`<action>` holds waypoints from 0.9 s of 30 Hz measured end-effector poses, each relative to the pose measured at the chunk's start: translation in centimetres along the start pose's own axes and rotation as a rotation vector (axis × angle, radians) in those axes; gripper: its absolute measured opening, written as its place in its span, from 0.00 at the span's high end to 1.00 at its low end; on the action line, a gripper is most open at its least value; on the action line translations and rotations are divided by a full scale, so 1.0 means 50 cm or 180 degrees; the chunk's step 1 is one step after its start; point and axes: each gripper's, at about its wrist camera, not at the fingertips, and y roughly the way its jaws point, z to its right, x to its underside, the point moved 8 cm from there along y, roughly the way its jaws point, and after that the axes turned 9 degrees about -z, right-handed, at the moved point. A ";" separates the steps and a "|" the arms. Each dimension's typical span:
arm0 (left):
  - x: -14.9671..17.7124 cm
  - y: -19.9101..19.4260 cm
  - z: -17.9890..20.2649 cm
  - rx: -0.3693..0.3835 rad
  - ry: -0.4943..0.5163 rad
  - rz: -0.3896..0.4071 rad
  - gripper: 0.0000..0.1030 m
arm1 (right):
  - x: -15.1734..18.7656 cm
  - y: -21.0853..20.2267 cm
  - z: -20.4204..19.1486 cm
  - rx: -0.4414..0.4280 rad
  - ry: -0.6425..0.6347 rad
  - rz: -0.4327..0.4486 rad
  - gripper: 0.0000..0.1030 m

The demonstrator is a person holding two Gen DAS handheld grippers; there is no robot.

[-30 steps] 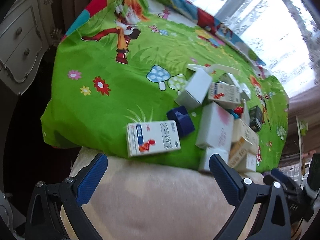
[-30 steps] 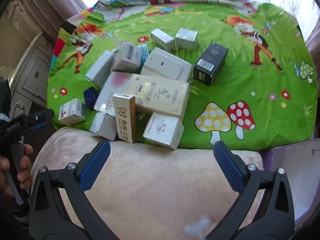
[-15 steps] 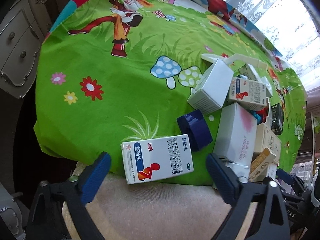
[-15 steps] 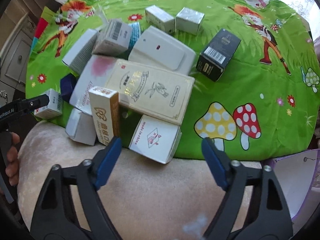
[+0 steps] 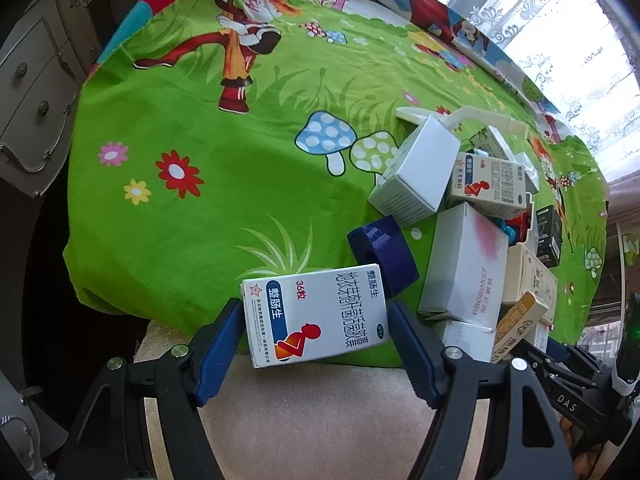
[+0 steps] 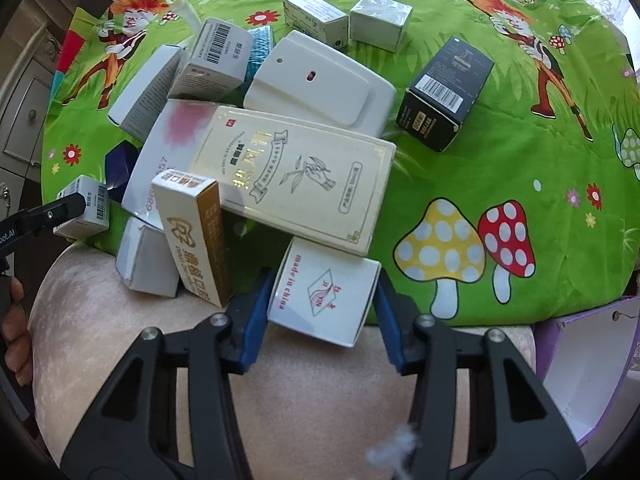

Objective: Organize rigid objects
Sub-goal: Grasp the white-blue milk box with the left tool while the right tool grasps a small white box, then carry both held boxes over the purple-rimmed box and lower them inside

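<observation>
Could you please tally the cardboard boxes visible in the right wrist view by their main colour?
white or pale grey boxes: 8
cream or gold boxes: 2
black box: 1
dark blue box: 1
Total: 12

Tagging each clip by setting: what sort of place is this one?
Probably a home, likely a bedroom or living room. A cartoon-print green cloth covers a cushioned surface, an ornate drawer cabinet stands beside it, and lace curtains hang at a bright window.
</observation>
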 end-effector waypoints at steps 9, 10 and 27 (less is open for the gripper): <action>0.026 -0.066 0.008 0.0036 0.0024 0.0300 0.29 | 0.050 -0.054 -0.001 -0.0331 -0.0016 0.0233 0.51; 0.029 -0.072 0.015 0.0045 0.0045 0.0324 0.29 | 0.057 -0.064 0.004 -0.0368 0.0002 0.0258 0.51; 0.103 -0.111 0.299 0.0272 0.1040 0.0460 0.29 | 0.165 -0.180 0.169 -0.0580 0.0633 0.0701 0.51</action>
